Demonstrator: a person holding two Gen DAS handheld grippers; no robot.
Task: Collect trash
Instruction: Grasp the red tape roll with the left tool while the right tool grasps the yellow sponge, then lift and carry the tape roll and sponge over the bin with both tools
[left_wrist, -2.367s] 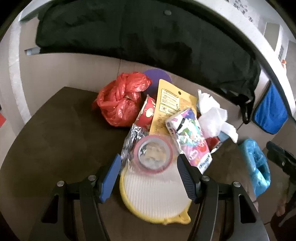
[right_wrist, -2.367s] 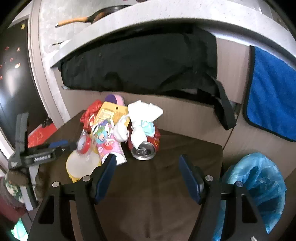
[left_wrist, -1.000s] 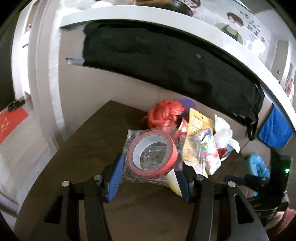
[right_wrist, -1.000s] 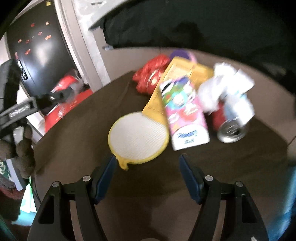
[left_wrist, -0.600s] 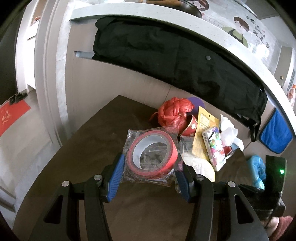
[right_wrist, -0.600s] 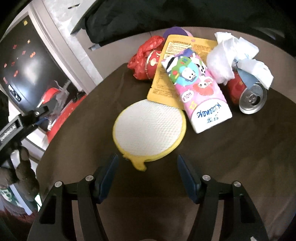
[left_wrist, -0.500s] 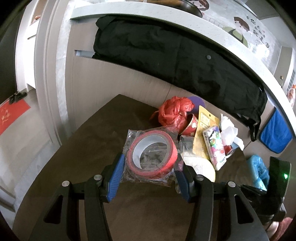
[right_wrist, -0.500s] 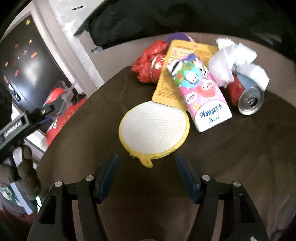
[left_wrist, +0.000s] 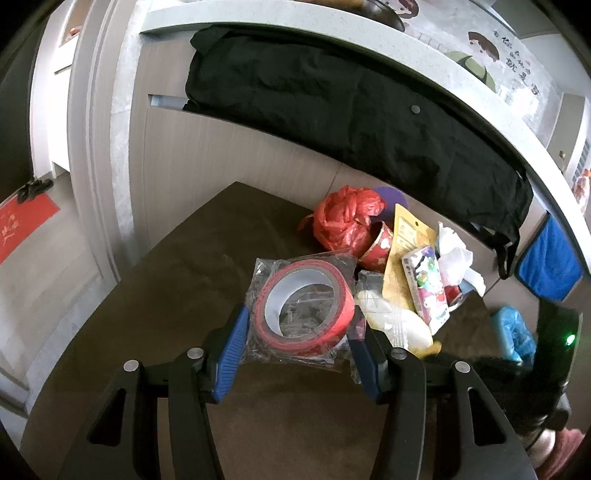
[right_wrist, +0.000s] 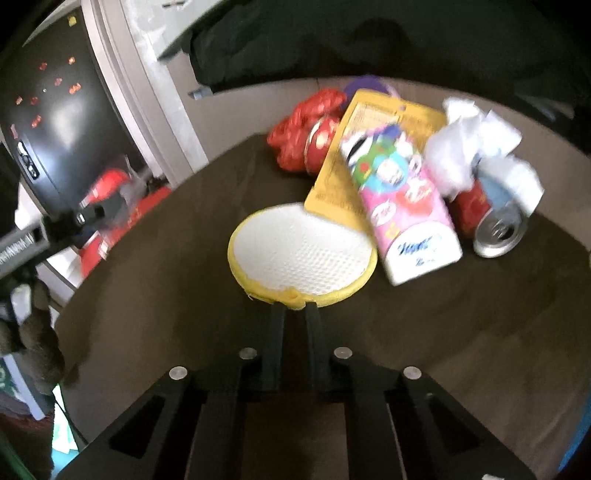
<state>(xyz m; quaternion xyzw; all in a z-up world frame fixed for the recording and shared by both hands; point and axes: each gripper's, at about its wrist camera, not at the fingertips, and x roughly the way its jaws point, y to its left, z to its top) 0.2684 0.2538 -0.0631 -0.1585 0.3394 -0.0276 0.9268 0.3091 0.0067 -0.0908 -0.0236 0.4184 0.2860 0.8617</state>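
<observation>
My left gripper is shut on a red tape roll in a clear plastic bag and holds it above the dark brown table. My right gripper is shut on the tab of a round yellow-rimmed white mesh pad that lies on the table. Behind the pad lies a trash pile: a pink drink carton, a yellow card package, a red plastic bag, crumpled white tissue and a red can.
A blue trash bag sits beyond the table's right edge. A black cloth hangs from the counter behind the table. A blue towel hangs at the right. The left gripper shows at the left in the right wrist view.
My right gripper has closed on the yellow pad's tab; its jaws were wide open half a second ago. My left gripper keeps holding the bagged tape roll above the table.
</observation>
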